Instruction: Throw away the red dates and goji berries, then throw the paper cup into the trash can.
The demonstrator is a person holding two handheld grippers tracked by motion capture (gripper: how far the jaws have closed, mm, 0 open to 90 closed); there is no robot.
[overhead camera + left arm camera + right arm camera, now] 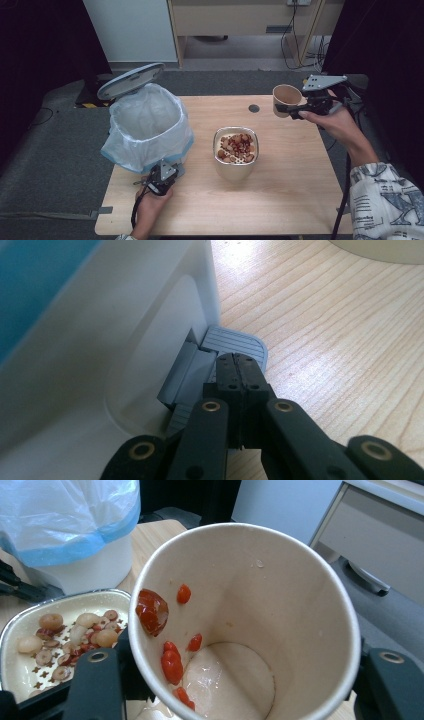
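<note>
Wooden table (290,200): left gripper (239,371), jaws closed, presses bin (150,125) pedal (235,342), lid up; right gripper (295,107) clamps raised cup (286,99), seemingly emptied into strainer bowl (236,150), bits still stuck, binning probably left.

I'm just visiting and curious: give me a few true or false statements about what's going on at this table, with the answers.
1. The bin's lid is up. True.
2. The paper cup is completely clean inside. False: red bits stick to its inner wall.
3. The left tool presses the bin's pedal with closed jaws. True.
4. The bowl sits inside the bin. False: it stands on the table beside it.
5. The right tool is empty. False: it holds the cup.
</note>
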